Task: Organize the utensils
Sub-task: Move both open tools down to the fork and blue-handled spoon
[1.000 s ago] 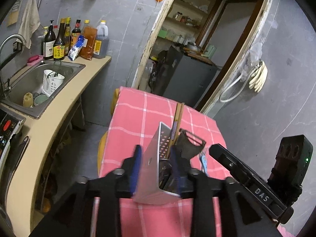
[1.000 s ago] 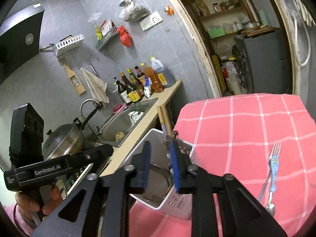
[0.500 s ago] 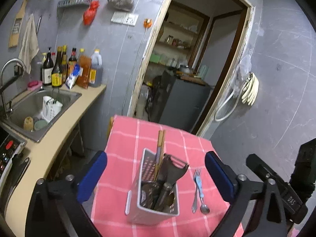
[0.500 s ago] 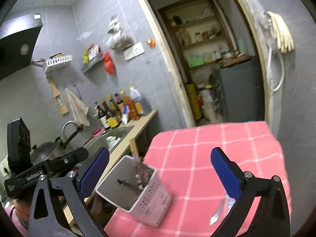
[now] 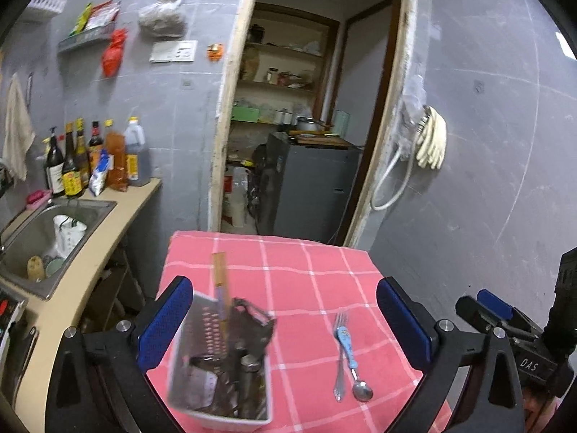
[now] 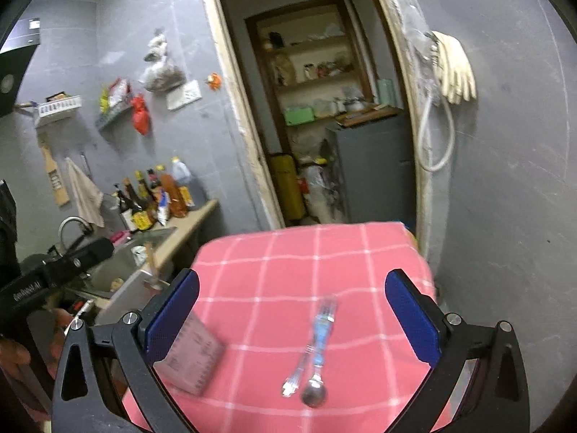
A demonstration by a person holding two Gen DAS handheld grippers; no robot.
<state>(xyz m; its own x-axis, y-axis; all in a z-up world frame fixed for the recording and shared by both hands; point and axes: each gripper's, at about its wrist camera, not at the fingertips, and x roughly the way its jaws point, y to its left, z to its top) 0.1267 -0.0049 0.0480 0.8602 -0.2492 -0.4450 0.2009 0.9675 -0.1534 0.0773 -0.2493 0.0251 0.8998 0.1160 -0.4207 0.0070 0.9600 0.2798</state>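
A table w/ a pink checked cloth [image 5: 310, 263] is seen below both grippers, set next to a beige worktop [image 5: 119, 223] w/ a steel sink [image 5: 36, 227] let into it. Bottles [image 5: 97, 158] are lined up at the worktop's far end, against the grey wall.

A white utensil caddy [image 5: 220, 364] is placed at the table's near left corner, by the edge facing the worktop. It is filled w/ chopsticks [image 5: 220, 278], a dark peeler-type tool [image 5: 252, 324] and other dark utensils; detail is lost to blur.

A fork [image 5: 339, 353] and a blue-handled spoon [image 5: 351, 361] are laid side by side on the cloth, toward the near right part of the table, well apart from the caddy.

The left gripper [image 5: 285, 324] is spread wide, nothing pinched; the caddy is seen between its blue pads [image 5: 166, 321] but untouched. The right gripper [image 6: 292, 314] is likewise wide apart and empty, w/ fork and spoon framed between its fingers. Both sets of jaws have just been opening.
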